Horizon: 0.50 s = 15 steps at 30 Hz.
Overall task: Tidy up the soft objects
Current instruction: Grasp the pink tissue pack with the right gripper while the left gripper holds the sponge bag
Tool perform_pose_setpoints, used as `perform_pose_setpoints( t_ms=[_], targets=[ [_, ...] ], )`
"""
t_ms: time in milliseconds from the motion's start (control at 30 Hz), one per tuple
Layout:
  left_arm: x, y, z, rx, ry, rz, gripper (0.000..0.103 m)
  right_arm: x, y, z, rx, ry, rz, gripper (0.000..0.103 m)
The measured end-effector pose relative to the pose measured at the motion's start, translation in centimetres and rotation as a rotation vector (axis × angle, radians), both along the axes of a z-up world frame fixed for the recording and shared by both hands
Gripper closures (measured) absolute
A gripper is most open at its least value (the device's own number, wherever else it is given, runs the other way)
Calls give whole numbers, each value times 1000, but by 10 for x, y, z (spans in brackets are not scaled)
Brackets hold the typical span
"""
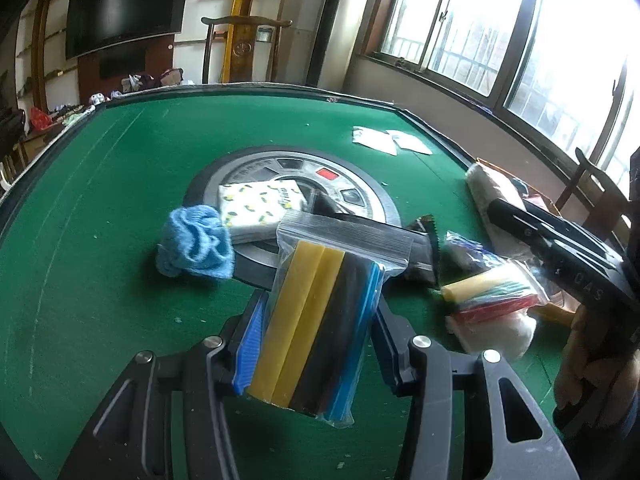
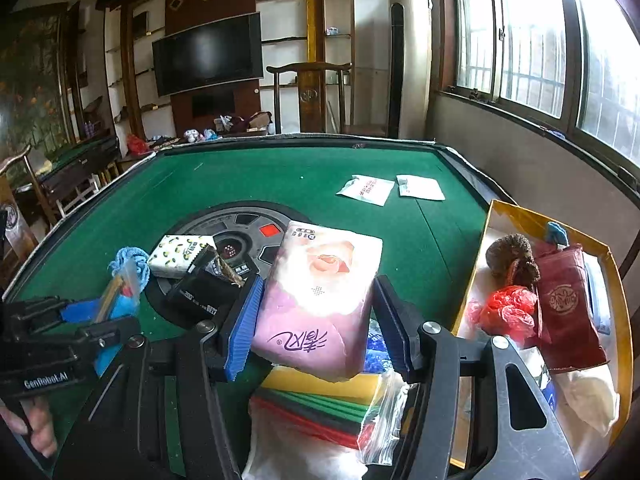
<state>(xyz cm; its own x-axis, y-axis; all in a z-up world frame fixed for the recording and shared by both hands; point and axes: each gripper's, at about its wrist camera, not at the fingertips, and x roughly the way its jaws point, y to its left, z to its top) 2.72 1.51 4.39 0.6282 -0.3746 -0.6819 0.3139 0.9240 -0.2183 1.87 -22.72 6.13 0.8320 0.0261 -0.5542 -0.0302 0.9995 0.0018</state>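
Green felt covers the bench [image 1: 120, 200], with a round panel at its centre. Left gripper [image 1: 316, 340] is clamped on a zip bag of yellow, black and blue foam strips [image 1: 316, 320], held above the felt. Right gripper [image 2: 316, 320] is clamped on a pink tissue pack [image 2: 320, 300], raised beside a yellow-rimmed tray [image 2: 624, 340] holding soft items. Blue knitted cloth [image 1: 196, 246] lies near the panel.

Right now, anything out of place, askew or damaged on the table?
Nothing damaged or spilled. Two flat white packets lie apart near the far right edge of the green table, away from the main clutter. A dark pouch sits tilted over the centre console's rim. The rest is loose, unsorted clutter.
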Motion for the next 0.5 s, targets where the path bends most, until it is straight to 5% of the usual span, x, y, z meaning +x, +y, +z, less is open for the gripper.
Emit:
perform_pose_setpoints(
  t_ms=[500],
  targets=[
    [-2, -10, -2, 9, -14, -9, 53, 6, -3, -8, 3, 22, -7, 47]
  ],
)
